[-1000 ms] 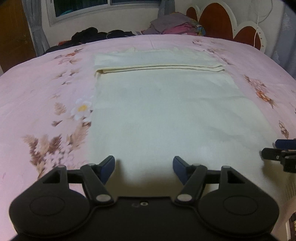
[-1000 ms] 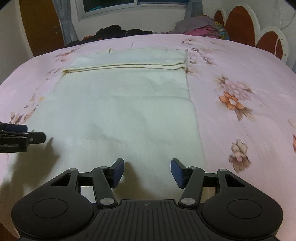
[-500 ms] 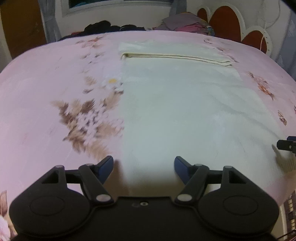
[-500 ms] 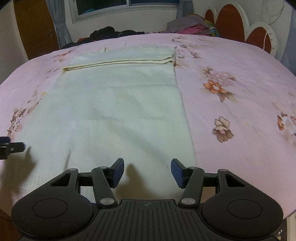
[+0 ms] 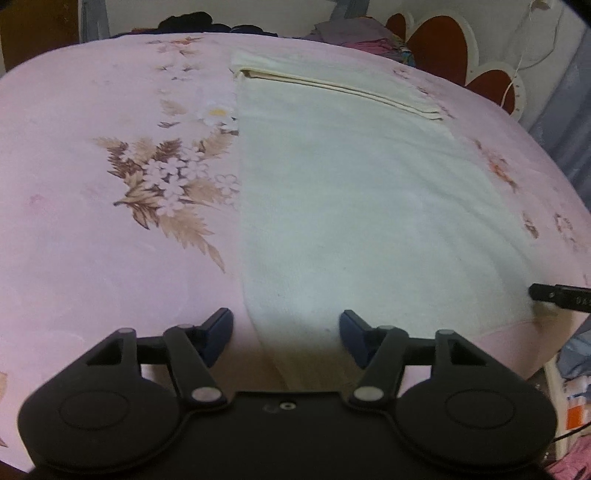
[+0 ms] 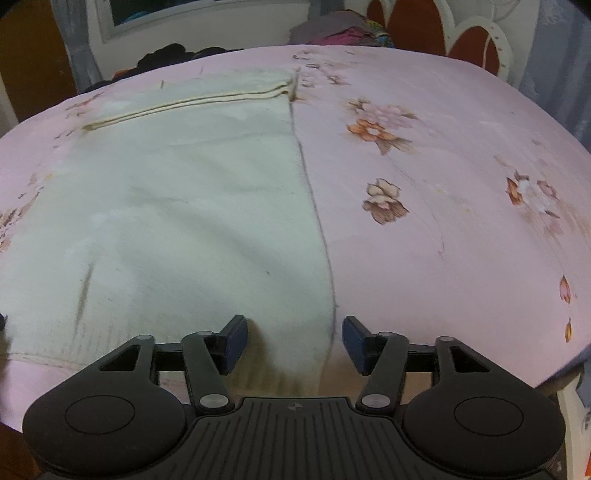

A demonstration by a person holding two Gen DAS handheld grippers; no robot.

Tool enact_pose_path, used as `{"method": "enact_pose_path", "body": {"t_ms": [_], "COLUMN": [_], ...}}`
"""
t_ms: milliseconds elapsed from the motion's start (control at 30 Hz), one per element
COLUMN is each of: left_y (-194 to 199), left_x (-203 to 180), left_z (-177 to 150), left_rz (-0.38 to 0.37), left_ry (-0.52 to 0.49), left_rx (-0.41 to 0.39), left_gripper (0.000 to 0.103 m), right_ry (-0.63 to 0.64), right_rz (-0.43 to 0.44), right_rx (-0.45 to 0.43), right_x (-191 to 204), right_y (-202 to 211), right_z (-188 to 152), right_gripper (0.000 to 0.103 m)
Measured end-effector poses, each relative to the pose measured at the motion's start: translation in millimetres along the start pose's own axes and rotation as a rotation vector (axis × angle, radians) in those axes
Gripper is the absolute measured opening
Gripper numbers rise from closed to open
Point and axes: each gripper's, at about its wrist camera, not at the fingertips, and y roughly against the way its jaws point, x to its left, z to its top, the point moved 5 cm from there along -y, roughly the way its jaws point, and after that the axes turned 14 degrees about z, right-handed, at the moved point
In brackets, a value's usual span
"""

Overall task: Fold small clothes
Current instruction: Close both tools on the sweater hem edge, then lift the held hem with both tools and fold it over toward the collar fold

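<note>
A cream cloth (image 5: 351,192) lies flat on the pink floral bed, its far end folded back into a layered band (image 5: 332,86). My left gripper (image 5: 286,334) is open and empty, straddling the cloth's near left corner edge. My right gripper (image 6: 294,341) is open and empty, straddling the cloth's (image 6: 184,206) near right corner edge. The right gripper's tip shows at the right edge of the left wrist view (image 5: 554,297).
The pink floral bedsheet (image 6: 443,221) spreads around the cloth. Piled clothes (image 6: 340,31) and dark garments (image 6: 173,55) lie at the far side. A headboard with red panels (image 5: 439,55) stands at the back right. The bed's near edge runs just below both grippers.
Both grippers have moved outward, the left one to the cloth's left edge and the right one to its right edge. Both stay open. The cloth has not moved.
</note>
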Motion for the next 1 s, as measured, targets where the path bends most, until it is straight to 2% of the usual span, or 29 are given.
{"method": "enact_pose_path", "body": {"t_ms": [33, 133, 200, 233, 267, 333, 367, 433, 567, 667, 833, 1000], "left_y": [0.0, -0.5, -0.9, -1.1, -1.2, -1.8, -1.7, -1.0, 5.7, 15.0, 30.5, 30.2], "left_x": [-0.4, -2.8, -2.2, -1.5, -1.4, -2.2, -3.0, -4.0, -2.5, -1.3, -3.0, -2.4], "left_z": [-1.4, -2.6, -2.1, -1.8, -1.7, -1.8, -1.7, 0.0, 9.2, 26.8, 68.5, 118.3], "left_rz": [-0.011, -0.033, -0.044, -0.049, -0.057, -0.076, -0.082, -0.090, -0.115, -0.131, -0.142, -0.139], "left_ry": [-0.002, -0.013, -0.008, -0.001, 0.002, 0.003, 0.002, -0.003, 0.004, 0.018, 0.023, 0.061], "left_rx": [0.000, 0.000, 0.001, 0.002, 0.005, 0.017, 0.020, 0.018, -0.008, -0.052, -0.152, -0.224], "left_gripper": [0.060, 0.051, 0.043, 0.034, 0.023, 0.013, 0.009, 0.007, 0.005, 0.005, 0.005, 0.004], "right_ry": [0.001, -0.018, -0.036, -0.048, -0.053, -0.051, -0.057, -0.076, -0.084, -0.103, -0.103, -0.081], "right_rz": [-0.003, 0.025, 0.042, 0.056, 0.066, 0.083, 0.099, 0.132, 0.172, 0.213, 0.248, 0.276], "right_rx": [-0.004, -0.012, -0.006, -0.006, -0.005, 0.010, 0.017, 0.028, 0.016, -0.032, -0.130, -0.189], "right_x": [-0.6, -1.6, -1.8, -1.5, -0.1, 3.6, 5.2, 9.1, 15.0, 17.0, 17.9, 15.5], "right_y": [0.6, 0.9, -1.1, -1.0, -0.9, -1.9, -2.4, -2.6, 1.7, 13.7, 32.4, 33.1], "right_z": [-1.5, -5.4, -5.8, -5.6, -5.1, -3.7, -2.9, -1.9, 3.5, 17.6, 56.4, 103.0], "right_gripper": [0.079, 0.079, 0.070, 0.059, 0.043, 0.030, 0.019, 0.008, 0.008, 0.008, 0.008, 0.008]}}
